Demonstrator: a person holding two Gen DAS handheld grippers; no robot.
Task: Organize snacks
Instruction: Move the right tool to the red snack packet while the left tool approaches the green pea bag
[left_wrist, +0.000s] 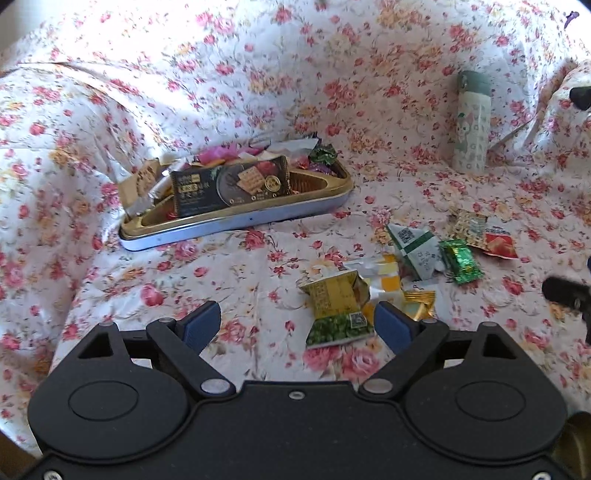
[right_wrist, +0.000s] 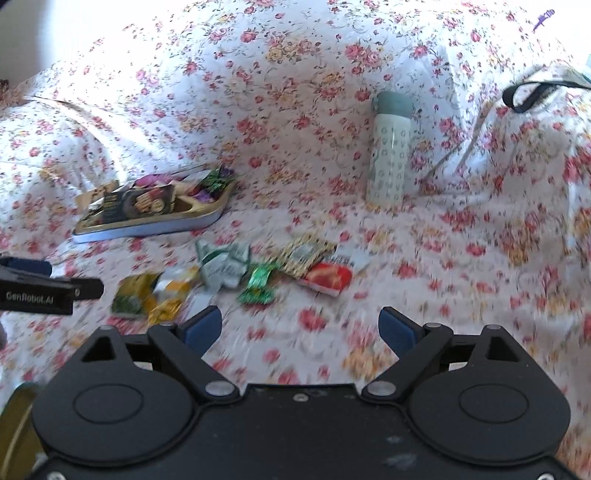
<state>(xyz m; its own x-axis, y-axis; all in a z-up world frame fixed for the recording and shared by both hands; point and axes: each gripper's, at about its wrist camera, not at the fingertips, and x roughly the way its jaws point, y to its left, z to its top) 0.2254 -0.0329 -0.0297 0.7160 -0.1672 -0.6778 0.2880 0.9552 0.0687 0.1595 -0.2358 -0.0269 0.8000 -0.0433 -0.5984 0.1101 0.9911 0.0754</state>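
Note:
A shallow gold-lined tin (left_wrist: 236, 221) holds a black cracker packet (left_wrist: 229, 188) and several wrapped sweets. Loose snacks lie on the floral cloth to its right: a yellow-green packet (left_wrist: 336, 306), a white-green packet (left_wrist: 413, 251), a green foil candy (left_wrist: 461, 260) and a red packet (left_wrist: 500, 245). My left gripper (left_wrist: 295, 313) is open just above the cloth, with the yellow-green packet lying against its right pad (left_wrist: 391, 326), unpinched. My right gripper (right_wrist: 300, 315) is open over bare cloth, with the green foil candy (right_wrist: 258, 284) and red packet (right_wrist: 327, 277) just ahead.
A pale green bottle (right_wrist: 388, 147) stands upright behind the loose snacks. A black strap (right_wrist: 524, 92) lies on the raised cloth at the far right. Something gold and round (right_wrist: 18, 424) shows at the lower left edge. The cloth is rumpled and rises at the back.

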